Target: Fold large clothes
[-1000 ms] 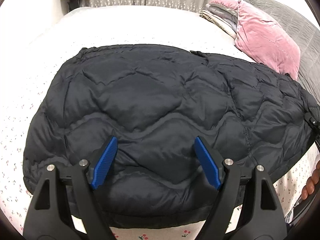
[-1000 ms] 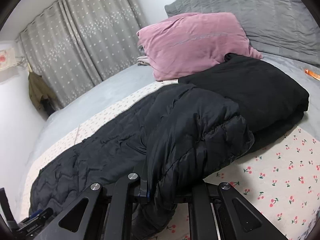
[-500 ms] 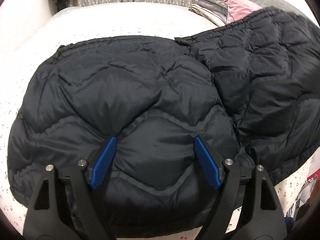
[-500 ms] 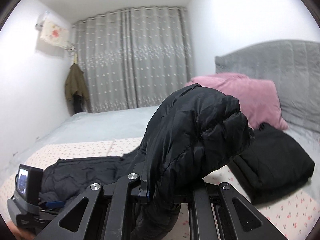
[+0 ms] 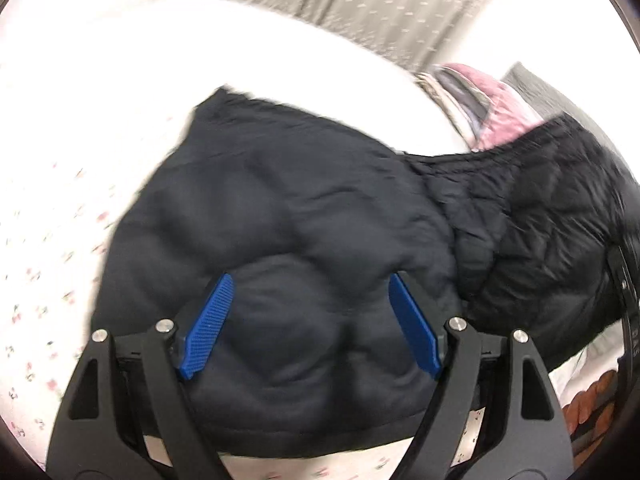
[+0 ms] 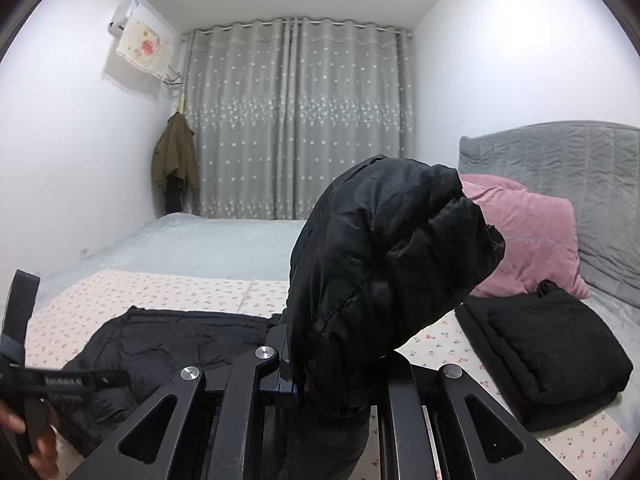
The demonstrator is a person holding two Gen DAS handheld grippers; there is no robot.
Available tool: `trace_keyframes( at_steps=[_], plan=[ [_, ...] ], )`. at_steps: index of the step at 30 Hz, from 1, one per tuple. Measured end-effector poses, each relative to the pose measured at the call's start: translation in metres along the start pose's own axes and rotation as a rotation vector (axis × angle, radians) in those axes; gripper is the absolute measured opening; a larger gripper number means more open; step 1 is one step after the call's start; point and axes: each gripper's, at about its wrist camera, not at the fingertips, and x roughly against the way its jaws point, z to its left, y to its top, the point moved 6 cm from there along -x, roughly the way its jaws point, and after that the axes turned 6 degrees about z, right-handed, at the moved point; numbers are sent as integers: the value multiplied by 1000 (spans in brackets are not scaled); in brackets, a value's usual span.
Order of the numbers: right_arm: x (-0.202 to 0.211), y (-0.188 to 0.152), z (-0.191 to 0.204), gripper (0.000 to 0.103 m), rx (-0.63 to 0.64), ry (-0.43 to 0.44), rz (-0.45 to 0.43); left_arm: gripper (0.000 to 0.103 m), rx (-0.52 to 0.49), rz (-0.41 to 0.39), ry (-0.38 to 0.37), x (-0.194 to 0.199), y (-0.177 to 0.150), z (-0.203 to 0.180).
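A black quilted puffer jacket (image 5: pixel 304 216) lies spread on the bed. My left gripper (image 5: pixel 310 320) is open, its blue pads (image 5: pixel 208 328) hovering over the jacket's near part; the left wrist view is blurred. My right gripper (image 6: pixel 320 380) is shut on one end of the jacket (image 6: pixel 384 256) and holds it lifted high above the bed, the bunched fabric hiding the fingertips. The rest of the jacket (image 6: pixel 172 340) stays flat on the bed at lower left in the right wrist view. The lifted part shows at the right in the left wrist view (image 5: pixel 552 216).
A folded black garment (image 6: pixel 544 352) lies on the cherry-print sheet (image 6: pixel 160 288) at the right. A pink pillow (image 6: pixel 528 236) leans on the grey headboard (image 6: pixel 560 152). Folded linens (image 5: pixel 456 88) sit near the pillow. Curtains (image 6: pixel 296 120) and a hanging green coat (image 6: pixel 176 156) stand behind.
My right gripper has lifted the jacket's end higher, off the bed. The left gripper has swung quickly, with the view tilting and blurring; it stays open over the jacket.
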Motion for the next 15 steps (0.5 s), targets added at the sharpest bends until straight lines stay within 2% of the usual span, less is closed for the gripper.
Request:
trace_keyframes(
  at_steps=[3,5,7,8,12,15],
  plan=[
    [0,4,12,14,20,6,-1,80,70,-3,-65,11,0,32],
    [-1,9,28,14,41,12,3,80,95,-2,-98,12,-2,42],
    [-2,11,48,14,76,14,0,80,99,14,-165,8,-9,43],
    [-2,12,62,14,102,19,-1,80,98,36,-213,2,-12,44],
    [-8,6,121,14,213,60,17,78,130,51,-286,-9,-8,52],
    [-18,-12,173,14,339,126,41,78,208,50,-395,-4,-7,61]
  ],
)
